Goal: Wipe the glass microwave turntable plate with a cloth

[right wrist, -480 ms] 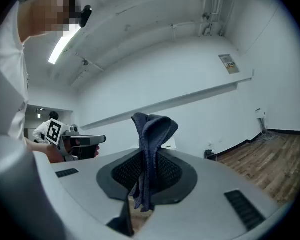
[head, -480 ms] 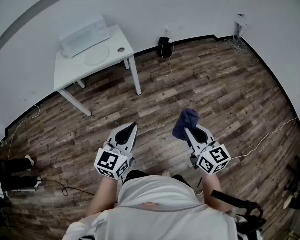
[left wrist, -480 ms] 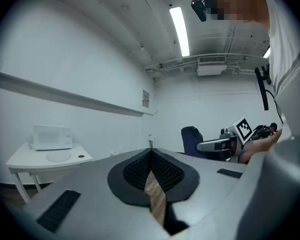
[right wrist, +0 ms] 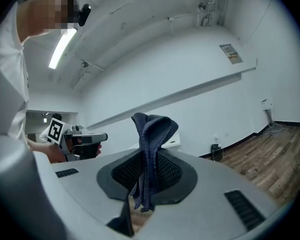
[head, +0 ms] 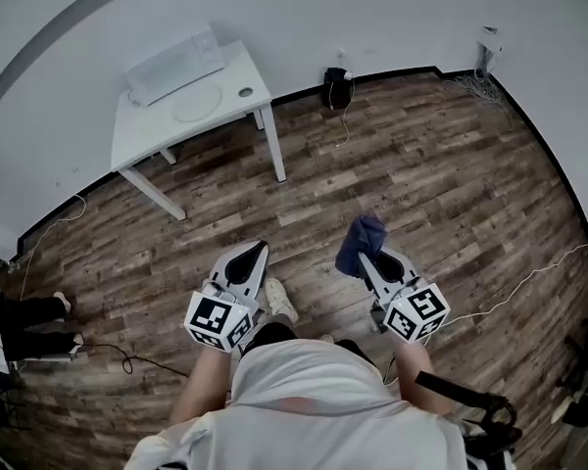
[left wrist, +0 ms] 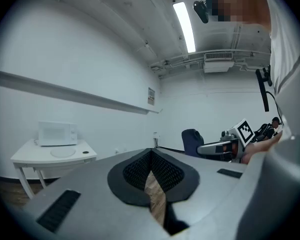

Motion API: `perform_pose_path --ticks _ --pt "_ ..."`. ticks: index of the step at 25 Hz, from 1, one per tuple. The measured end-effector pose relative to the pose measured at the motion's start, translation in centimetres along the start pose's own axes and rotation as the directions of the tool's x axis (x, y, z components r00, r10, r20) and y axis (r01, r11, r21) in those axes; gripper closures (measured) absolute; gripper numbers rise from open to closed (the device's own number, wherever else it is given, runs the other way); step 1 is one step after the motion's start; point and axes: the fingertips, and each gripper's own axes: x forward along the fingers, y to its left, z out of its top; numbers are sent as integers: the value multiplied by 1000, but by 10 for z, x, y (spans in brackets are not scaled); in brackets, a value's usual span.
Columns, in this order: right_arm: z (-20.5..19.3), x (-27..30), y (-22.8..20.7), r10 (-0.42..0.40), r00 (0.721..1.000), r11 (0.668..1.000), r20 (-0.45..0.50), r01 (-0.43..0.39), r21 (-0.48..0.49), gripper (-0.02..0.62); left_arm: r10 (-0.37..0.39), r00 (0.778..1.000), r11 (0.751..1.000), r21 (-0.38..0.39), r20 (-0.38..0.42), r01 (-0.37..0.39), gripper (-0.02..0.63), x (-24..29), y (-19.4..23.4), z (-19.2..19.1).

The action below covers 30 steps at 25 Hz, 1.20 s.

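Observation:
Far ahead, a white table [head: 137,140] carries the round glass turntable plate [head: 195,105], which lies in front of a white microwave [head: 173,64]. The left gripper view shows the same plate [left wrist: 62,153] and microwave [left wrist: 57,133] at a distance. My right gripper [head: 363,253] is shut on a dark blue cloth [head: 361,238]; the cloth [right wrist: 152,134] stands up in a bunch between the pads. My left gripper [head: 258,251] is shut with nothing in it, and its pads [left wrist: 162,171] meet at the tip. Both grippers hang over the wooden floor, well short of the table.
A small round item [head: 245,92] lies on the table's right end. A black box [head: 336,88] with cables stands at the wall. A white cable [head: 529,277] runs over the floor at right. Another person's legs [head: 20,326] are at the left edge.
The person holding the grippers has stepped forward; one shoe now shows between the grippers. The table has shifted slightly in view. Both grippers keep their hold and pose.

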Motion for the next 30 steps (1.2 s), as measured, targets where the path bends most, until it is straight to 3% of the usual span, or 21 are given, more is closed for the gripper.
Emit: perform_pose_path --ticks 12,22,30 --pt "13 73 -46 -16 999 1000 -48 15 -27 534 -13 1000 999 -52 13 14 595 67 69 -1" --pt "38 197 -64 23 996 999 -85 -27 -40 534 11 1000 995 -102 -9 -11 595 113 180 3" --pt "45 318 -61 66 990 996 -121 -73 -48 534 77 997 990 -120 -14 -79 595 122 299 5"
